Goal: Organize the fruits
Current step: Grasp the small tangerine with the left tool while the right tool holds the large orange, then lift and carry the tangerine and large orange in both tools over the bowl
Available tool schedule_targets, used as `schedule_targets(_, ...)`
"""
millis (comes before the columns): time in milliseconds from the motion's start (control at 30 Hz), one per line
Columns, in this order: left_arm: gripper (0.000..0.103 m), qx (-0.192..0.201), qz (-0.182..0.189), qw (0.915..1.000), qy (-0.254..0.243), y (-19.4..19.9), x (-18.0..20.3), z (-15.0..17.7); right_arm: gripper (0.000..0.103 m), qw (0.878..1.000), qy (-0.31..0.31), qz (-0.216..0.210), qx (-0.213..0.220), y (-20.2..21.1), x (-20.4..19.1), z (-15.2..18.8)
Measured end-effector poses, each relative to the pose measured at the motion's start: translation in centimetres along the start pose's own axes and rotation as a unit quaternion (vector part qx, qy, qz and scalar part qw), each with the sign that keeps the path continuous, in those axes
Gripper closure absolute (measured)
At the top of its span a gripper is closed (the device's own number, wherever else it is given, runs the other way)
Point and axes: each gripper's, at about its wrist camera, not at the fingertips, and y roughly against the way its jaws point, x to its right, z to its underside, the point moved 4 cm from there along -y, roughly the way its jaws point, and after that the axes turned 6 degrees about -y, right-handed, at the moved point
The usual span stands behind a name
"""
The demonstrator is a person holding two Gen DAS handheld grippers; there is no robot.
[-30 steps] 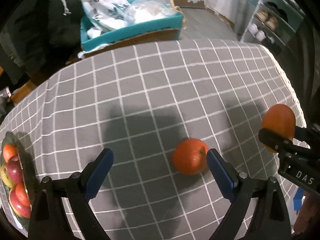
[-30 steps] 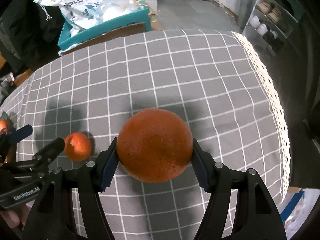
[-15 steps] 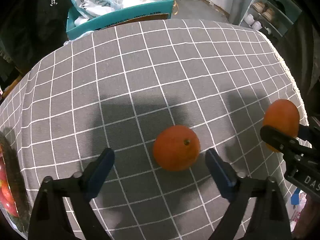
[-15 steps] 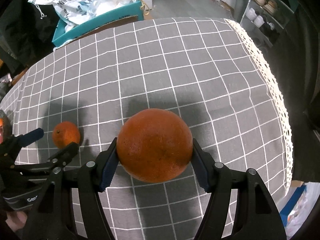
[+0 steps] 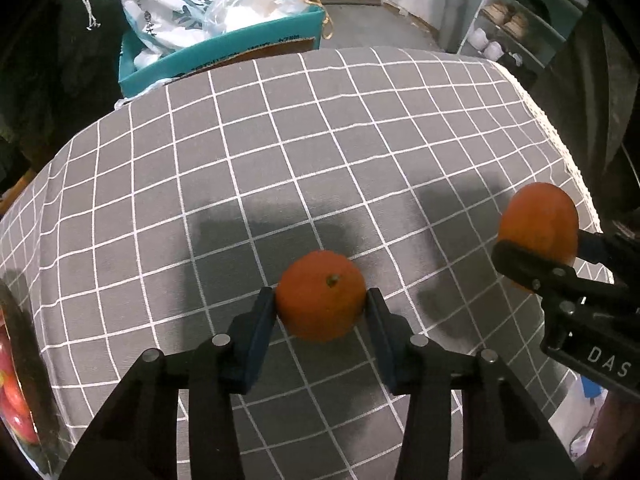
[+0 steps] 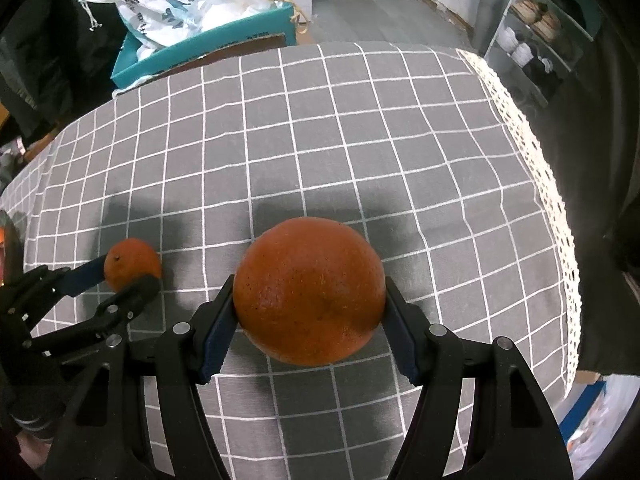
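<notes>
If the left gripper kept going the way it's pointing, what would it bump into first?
Probably the tablecloth. The left gripper points steeply down, already shut on the small orange, so that orange would press into the cloth first. How far it sits above the cloth is unclear.

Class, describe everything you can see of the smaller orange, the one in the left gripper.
The smaller orange is round, deep orange, with a finely dimpled, matte peel and a small brownish stem nub facing up towards the camera. It looks whole and unmarked. The left gripper is shut on it, one blue pad pressing each side. It sits low over the grey checked tablecloth; whether it touches the cloth cannot be told.
</notes>
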Motion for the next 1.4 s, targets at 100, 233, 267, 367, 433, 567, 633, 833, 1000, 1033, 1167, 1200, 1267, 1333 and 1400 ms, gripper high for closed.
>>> schedule_targets(100,0.057,0.012,0.000,0.9999,0.002,0.9,-0.4,-0.3,0.036,1.000,0.001,-0.002,0.006,0.5,0.0,-0.2)
schedule_targets(233,0.057,0.033,-0.001,0.9994,0.007,2.8,-0.8,-0.8,0.036,1.000,0.008,-0.002,0.017,1.3,-0.4,-0.5)
schedule_targets(267,0.057,0.037,-0.002,0.9993,0.008,3.2,-0.9,-0.9,0.036,1.000,0.010,-0.003,0.020,1.5,-0.5,-0.5)
schedule_targets(367,0.057,0.050,-0.002,0.9987,0.012,4.5,-1.2,-1.0,0.036,0.999,0.016,-0.006,0.030,2.2,-1.1,-0.7)
schedule_targets(433,0.057,0.060,-0.003,0.9981,0.015,5.5,-1.4,-1.0,0.036,0.999,0.021,-0.009,0.038,2.9,-1.6,-0.8)
schedule_targets(567,0.057,0.077,-0.008,0.9967,0.022,7.4,-1.9,-0.8,0.036,0.998,0.029,-0.019,0.060,4.7,-2.5,-1.4)
schedule_targets(633,0.057,0.087,-0.010,0.9958,0.026,8.4,-2.4,-0.9,0.036,0.997,0.033,-0.024,0.072,5.7,-3.0,-1.6)
schedule_targets(833,0.057,0.118,-0.012,0.9921,0.042,11.5,-3.6,-1.4,0.036,0.993,0.047,-0.036,0.103,8.5,-4.2,-2.1)
schedule_targets(1000,0.057,0.140,-0.014,0.9885,0.055,13.9,-4.6,-1.3,0.036,0.989,0.057,-0.046,0.126,10.8,-5.3,-2.4)
schedule_targets(1033,0.057,0.143,-0.015,0.9880,0.056,14.3,-4.8,-1.3,0.036,0.989,0.059,-0.048,0.130,11.1,-5.5,-2.4)
schedule_targets(1167,0.057,0.160,-0.022,0.9852,0.059,16.1,-5.5,-0.9,0.036,0.985,0.069,-0.055,0.146,12.7,-6.5,-2.2)
schedule_targets(1200,0.057,0.164,-0.023,0.9844,0.060,16.6,-5.7,-0.9,0.036,0.985,0.072,-0.056,0.148,13.0,-6.6,-2.2)
schedule_targets(1267,0.057,0.172,-0.024,0.9828,0.064,17.4,-6.1,-0.6,0.036,0.983,0.077,-0.059,0.154,13.7,-7.2,-2.2)
schedule_targets(1333,0.057,0.180,-0.026,0.9812,0.066,18.3,-6.4,-0.4,0.036,0.982,0.082,-0.061,0.159,14.3,-7.7,-2.1)
schedule_targets(1400,0.057,0.186,-0.030,0.9799,0.067,19.0,-6.8,-0.2,0.036,0.981,0.086,-0.064,0.164,14.8,-8.3,-2.0)
